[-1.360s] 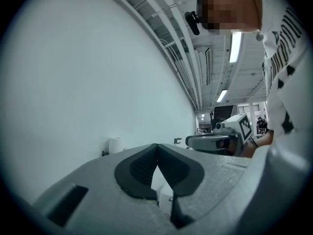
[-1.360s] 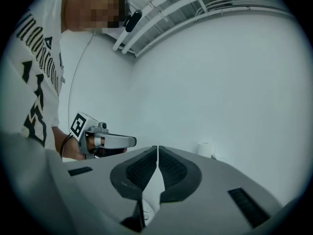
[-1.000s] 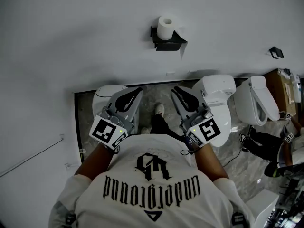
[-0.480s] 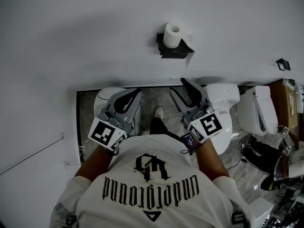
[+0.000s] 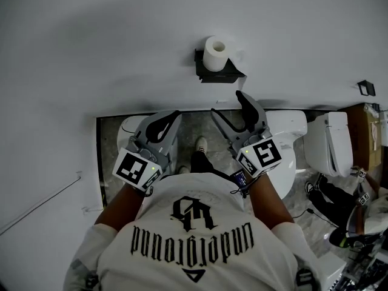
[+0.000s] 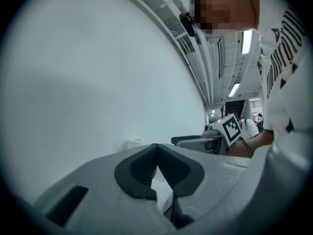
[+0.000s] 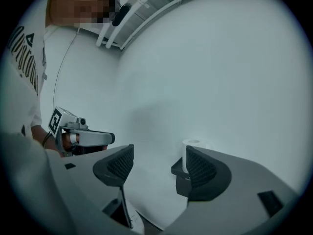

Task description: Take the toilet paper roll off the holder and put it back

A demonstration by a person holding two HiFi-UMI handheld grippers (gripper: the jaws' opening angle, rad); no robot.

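Observation:
A white toilet paper roll (image 5: 216, 52) stands upright on a black wall holder (image 5: 218, 72) on the white wall. In the right gripper view the roll (image 7: 188, 153) and holder (image 7: 178, 173) show just past the right jaw. My right gripper (image 5: 227, 105) is open, its jaws having just been opening with nothing between them, and it sits a short way below the holder. My left gripper (image 5: 171, 115) is shut and empty, lower left of the holder. In the left gripper view the roll (image 6: 134, 143) peeks over the closed jaws.
Below the wall stand white toilets (image 5: 285, 129), another (image 5: 330, 141) to the right, and one (image 5: 130, 126) under my left gripper. A small black wall fitting (image 5: 365, 87) is far right. A person's shoes and legs (image 5: 339, 190) show at the right edge.
The right gripper's jaws went from shut to wide open and it moved up toward the holder. The left gripper also crept forward, staying shut.

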